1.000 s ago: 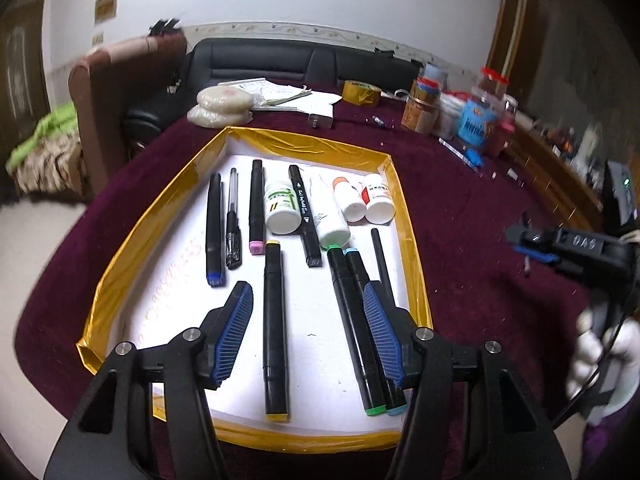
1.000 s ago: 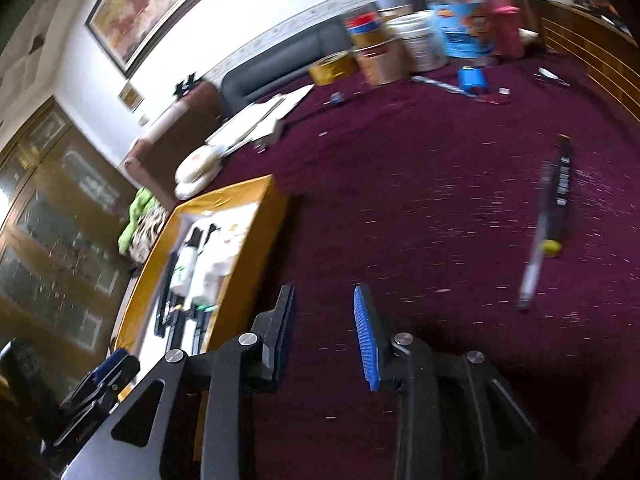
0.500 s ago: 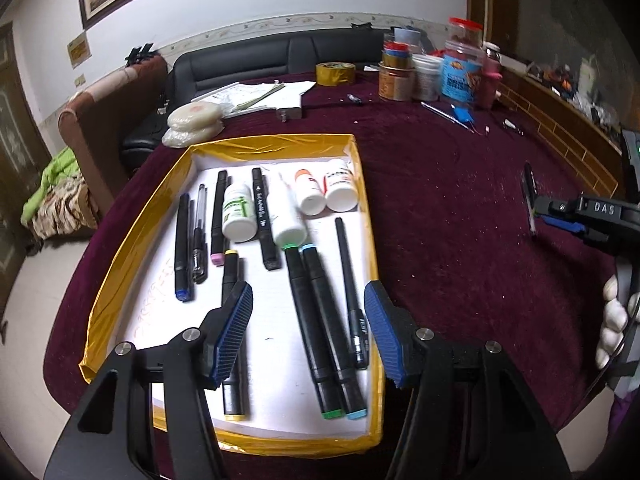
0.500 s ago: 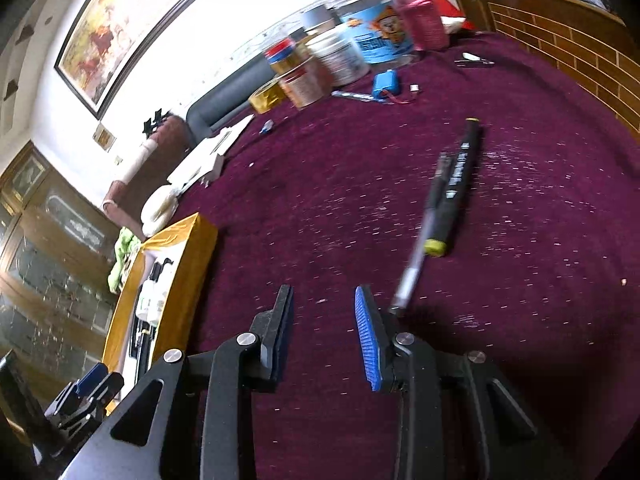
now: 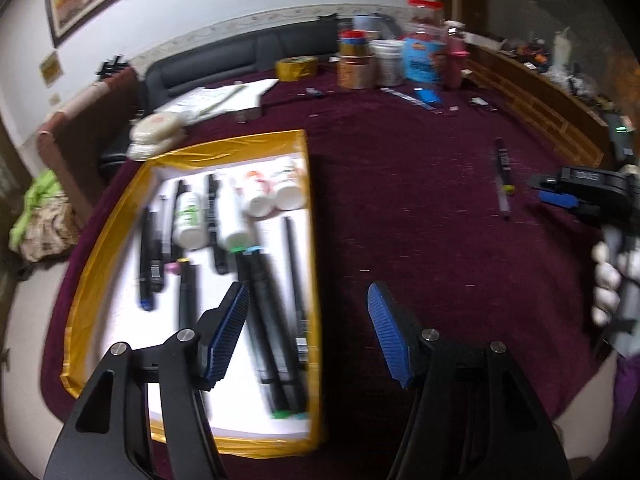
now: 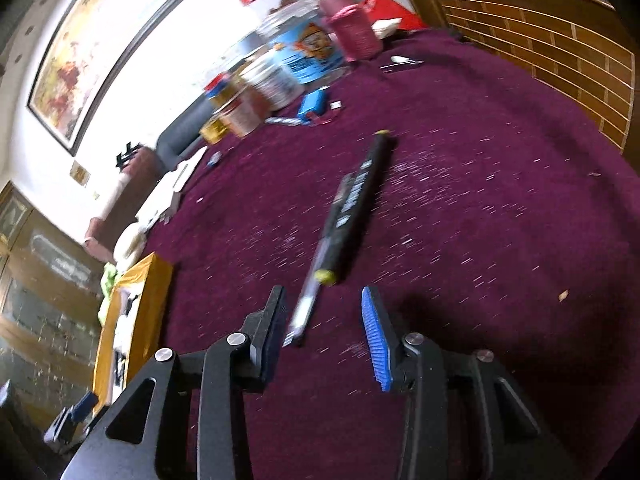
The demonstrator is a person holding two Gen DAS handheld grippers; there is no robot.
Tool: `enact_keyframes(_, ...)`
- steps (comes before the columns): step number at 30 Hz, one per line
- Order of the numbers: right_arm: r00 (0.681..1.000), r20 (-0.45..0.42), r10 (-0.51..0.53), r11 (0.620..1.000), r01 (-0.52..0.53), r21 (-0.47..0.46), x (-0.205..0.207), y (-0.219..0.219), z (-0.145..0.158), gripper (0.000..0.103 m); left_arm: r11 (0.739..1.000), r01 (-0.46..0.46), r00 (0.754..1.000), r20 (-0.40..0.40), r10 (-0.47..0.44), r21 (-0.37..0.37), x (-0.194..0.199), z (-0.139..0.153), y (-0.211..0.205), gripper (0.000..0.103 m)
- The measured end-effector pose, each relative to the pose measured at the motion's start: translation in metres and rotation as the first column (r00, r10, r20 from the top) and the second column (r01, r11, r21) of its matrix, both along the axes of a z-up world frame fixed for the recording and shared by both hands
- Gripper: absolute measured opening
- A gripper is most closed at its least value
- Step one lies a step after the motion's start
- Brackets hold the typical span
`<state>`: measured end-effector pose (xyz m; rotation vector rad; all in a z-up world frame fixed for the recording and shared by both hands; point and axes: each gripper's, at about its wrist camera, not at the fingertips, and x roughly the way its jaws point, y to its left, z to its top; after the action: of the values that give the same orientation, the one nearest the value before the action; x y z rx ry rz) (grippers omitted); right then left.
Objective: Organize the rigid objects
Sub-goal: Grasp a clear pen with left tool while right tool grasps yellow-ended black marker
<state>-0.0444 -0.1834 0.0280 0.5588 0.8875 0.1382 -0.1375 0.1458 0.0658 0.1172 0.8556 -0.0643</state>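
A black marker with yellow ends (image 6: 354, 206) and a thin pen (image 6: 305, 308) beside it lie on the maroon tablecloth (image 6: 480, 240). My right gripper (image 6: 324, 334) hovers just before them, its jaws opening; the pen's near tip lies between the fingers, untouched. Both pens show far right (image 5: 503, 178) in the left wrist view, with the right gripper (image 5: 560, 196) beside them. My left gripper (image 5: 308, 330) is opening, empty, over the right rim of the gold-edged tray (image 5: 316, 264), which holds several markers (image 5: 268, 320) and small white bottles (image 5: 256, 196).
Jars, tins and a pink bottle (image 6: 352, 28) crowd the table's far side, with a tape roll (image 5: 296, 67), papers (image 5: 224, 98) and a blue box (image 6: 314, 102). A black sofa (image 5: 224, 64) stands behind; a wooden wall panel (image 6: 540, 56) runs on the right.
The left gripper has slid right, from above the tray's middle to its right rim. The right gripper has closed in on the two pens and spread its fingers; the thin pen's tip now lies between them.
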Motion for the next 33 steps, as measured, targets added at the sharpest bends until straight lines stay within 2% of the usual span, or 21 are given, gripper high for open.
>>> enact_keyframes(2, 0.999, -0.017, -0.033, 0.999, 0.033, -0.007, 0.007, -0.014, -0.003, 0.034, 0.997, 0.029, 0.999, -0.022, -0.030, -0.069, 0.001, -0.001, -0.001, 0.061)
enact_keyframes(4, 0.998, -0.026, -0.065, 0.998, 0.064, -0.027, 0.013, -0.026, -0.004, 0.034, 0.994, 0.032, 0.999, -0.033, -0.035, -0.101, 0.003, -0.002, -0.003, 0.061)
enact_keyframes(12, 0.996, -0.038, -0.076, 0.995, 0.074, -0.072, 0.043, -0.027, -0.005, 0.034, 0.991, 0.057, 0.998, -0.021, -0.060, -0.123, 0.000, 0.001, -0.016, 0.061)
enact_keyframes(18, 0.996, -0.053, -0.071, 0.981, 0.060, -0.185, 0.084, -0.010, -0.008, 0.033, 0.986, 0.097, 0.994, -0.041, -0.104, -0.137, 0.005, 0.000, -0.033, 0.061)
enact_keyframes(20, 0.997, -0.051, -0.058, 0.980, 0.047, -0.195, 0.090, -0.008, -0.011, 0.026, 0.982, 0.117, 0.990, -0.055, -0.126, -0.148, 0.009, -0.001, -0.040, 0.061)
enact_keyframes(22, 0.998, -0.042, -0.050, 0.980, 0.041, -0.195, 0.085, -0.008, -0.008, 0.014, 0.978, 0.136, 0.987, -0.065, -0.148, -0.157, 0.015, -0.002, -0.048, 0.061)
enact_keyframes(25, 0.994, -0.023, -0.108, 0.969, 0.100, -0.225, 0.066, -0.017, -0.006, 0.013, 0.970, 0.175, 0.978, -0.085, -0.191, -0.168, 0.028, -0.005, -0.067, 0.061)
enact_keyframes(28, 0.988, 0.008, -0.156, 0.969, 0.155, -0.190, 0.053, -0.033, -0.010, 0.014, 0.960, 0.225, 0.966, -0.089, -0.242, -0.164, 0.043, -0.009, -0.095, 0.061)
enact_keyframes(31, 0.987, 0.027, -0.157, 0.987, 0.158, -0.034, 0.052, -0.053, -0.023, 0.019, 0.946, 0.293, 0.950, -0.070, -0.305, -0.138, 0.064, -0.015, -0.134, 0.061)
enact_keyframes(33, 0.986, 0.032, -0.163, 0.986, 0.163, 0.017, 0.051, -0.060, -0.025, 0.019, 0.937, 0.329, 0.941, -0.050, -0.336, -0.116, 0.078, -0.021, -0.157, 0.060)
